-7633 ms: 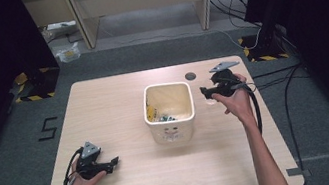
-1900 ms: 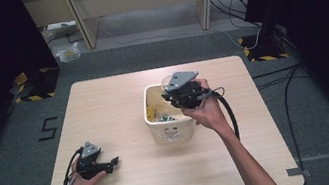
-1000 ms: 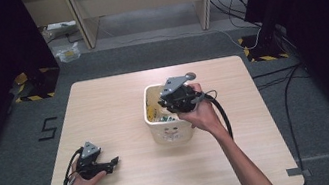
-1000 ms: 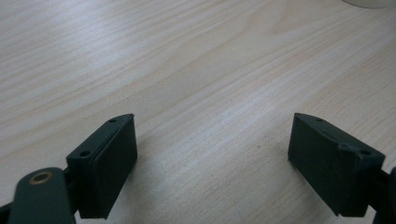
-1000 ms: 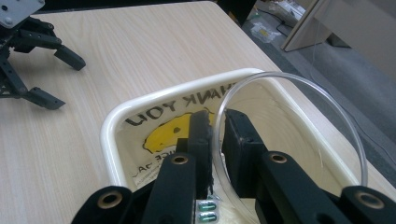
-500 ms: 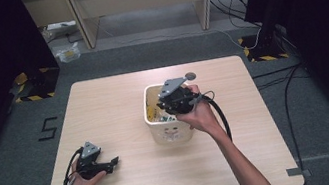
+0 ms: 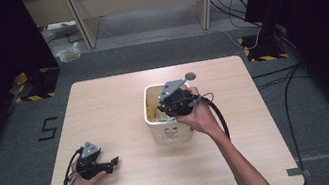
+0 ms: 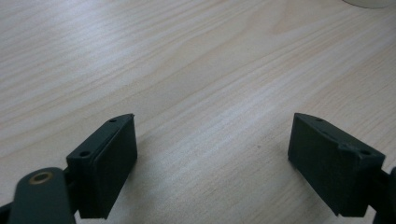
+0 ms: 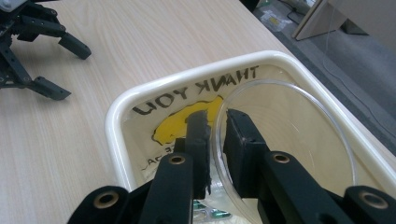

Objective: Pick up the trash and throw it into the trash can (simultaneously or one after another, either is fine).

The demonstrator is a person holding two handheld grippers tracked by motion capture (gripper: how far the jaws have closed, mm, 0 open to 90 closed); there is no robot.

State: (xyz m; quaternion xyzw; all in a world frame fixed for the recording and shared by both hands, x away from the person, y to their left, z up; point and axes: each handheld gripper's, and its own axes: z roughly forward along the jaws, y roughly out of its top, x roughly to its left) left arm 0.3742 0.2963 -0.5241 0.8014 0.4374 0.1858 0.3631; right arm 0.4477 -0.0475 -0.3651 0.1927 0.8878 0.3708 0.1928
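We note the right gripper (image 9: 215,122) has come from the tabletop's (image 7: 105,112) 3 o'clock edge to dip into the white bin (image 7: 153,124) at centre, jaws now pinching the rim of a clear plastic lid (image 9: 299,140) inside it. Likely a lift-out next. Left gripper (image 8: 212,161) rests spread wide at 8 o'clock, unmoved.

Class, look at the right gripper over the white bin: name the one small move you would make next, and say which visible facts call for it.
Probably lift straight up. The right gripper has its jaws shut on the rim of a clear plastic cup inside the white bin, so the grip looks made. The left gripper rests open on the table, well apart from it.
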